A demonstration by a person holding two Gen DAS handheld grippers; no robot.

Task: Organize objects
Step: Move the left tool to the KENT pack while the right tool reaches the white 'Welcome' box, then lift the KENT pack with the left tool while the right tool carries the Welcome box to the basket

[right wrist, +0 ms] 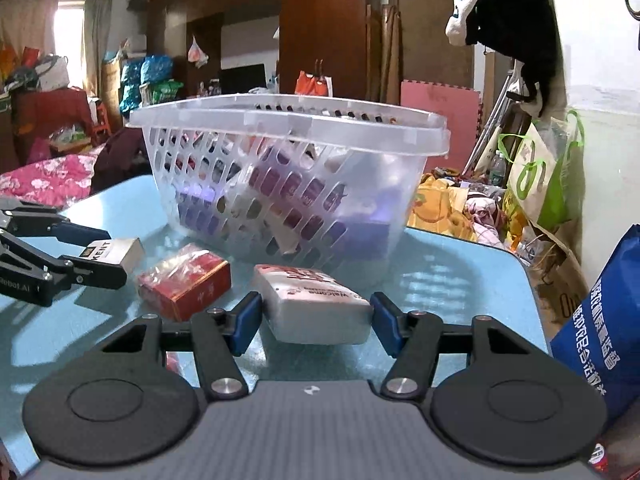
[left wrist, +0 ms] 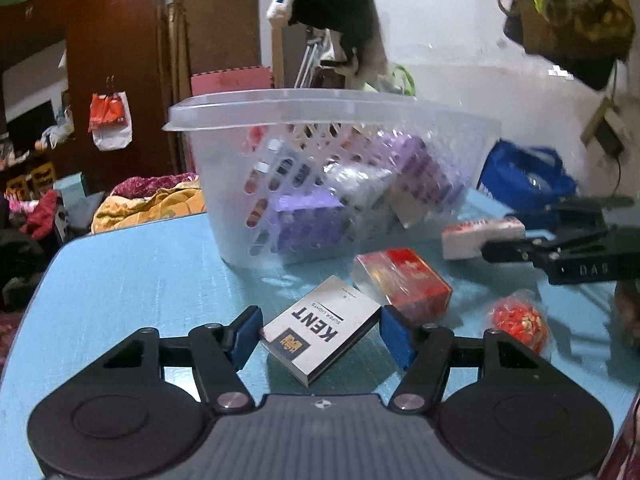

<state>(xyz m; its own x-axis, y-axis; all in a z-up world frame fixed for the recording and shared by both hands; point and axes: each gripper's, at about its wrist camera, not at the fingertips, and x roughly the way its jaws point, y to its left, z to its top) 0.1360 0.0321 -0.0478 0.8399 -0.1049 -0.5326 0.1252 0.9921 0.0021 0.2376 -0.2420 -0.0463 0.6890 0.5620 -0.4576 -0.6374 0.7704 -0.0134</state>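
Observation:
A white KENT box [left wrist: 320,330] sits diagonally between the blue pads of my left gripper [left wrist: 320,334], which press on its two corners. In the right wrist view the same gripper [right wrist: 96,256] holds that box [right wrist: 116,250] at the left. My right gripper [right wrist: 316,318] is shut on a white and red tissue pack [right wrist: 316,304]. From the left wrist view, that pack [left wrist: 476,236] is held just above the table. A red cellophane-wrapped box [left wrist: 404,280] [right wrist: 186,280] lies on the table between the two grippers. Behind it stands a clear perforated basket [left wrist: 280,100] [right wrist: 280,120] with several packs inside.
The light blue table [left wrist: 140,280] [right wrist: 460,272] ends at a rounded edge on the left. A red and white wrapped ball [left wrist: 518,320] lies near the red box. A blue bag [left wrist: 524,180] [right wrist: 600,320] stands at the right. Cluttered bedding and bags lie beyond the table.

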